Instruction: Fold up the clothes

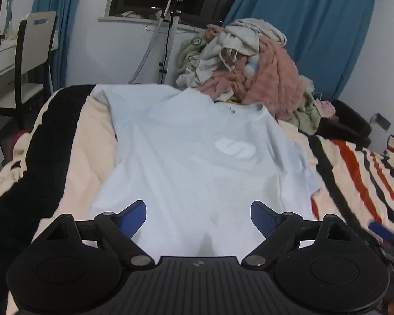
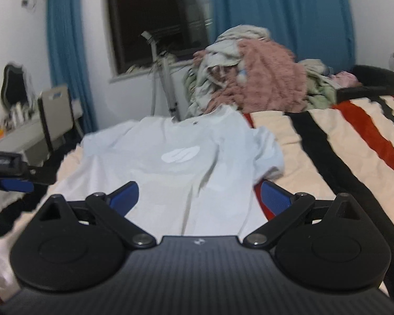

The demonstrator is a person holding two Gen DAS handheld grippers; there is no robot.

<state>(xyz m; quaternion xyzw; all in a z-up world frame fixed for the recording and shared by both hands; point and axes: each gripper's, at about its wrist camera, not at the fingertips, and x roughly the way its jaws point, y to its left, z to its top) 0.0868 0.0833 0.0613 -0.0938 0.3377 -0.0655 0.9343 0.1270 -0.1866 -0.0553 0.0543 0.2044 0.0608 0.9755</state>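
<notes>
A pale blue T-shirt (image 1: 186, 157) with a white logo lies spread flat on the bed, collar toward the far end, hem toward me. My left gripper (image 1: 198, 216) hovers open over the hem, blue pads wide apart with only cloth beneath them. In the right wrist view the same T-shirt (image 2: 176, 162) lies ahead, its right sleeve bunched. My right gripper (image 2: 199, 197) is open above the hem's right part, nothing between its fingers. The left gripper's blue fingertip (image 2: 15, 185) shows at the left edge of the right wrist view; the right gripper's fingertip (image 1: 382, 229) shows blurred at the right of the left wrist view.
A heap of unfolded clothes (image 1: 249, 63), pink, cream and green, sits at the bed's far end. The bed cover (image 1: 359, 173) is cream with black and red stripes. A chair (image 1: 36, 52) and white desk stand at left, a stand (image 1: 170, 31) by the window, blue curtains behind.
</notes>
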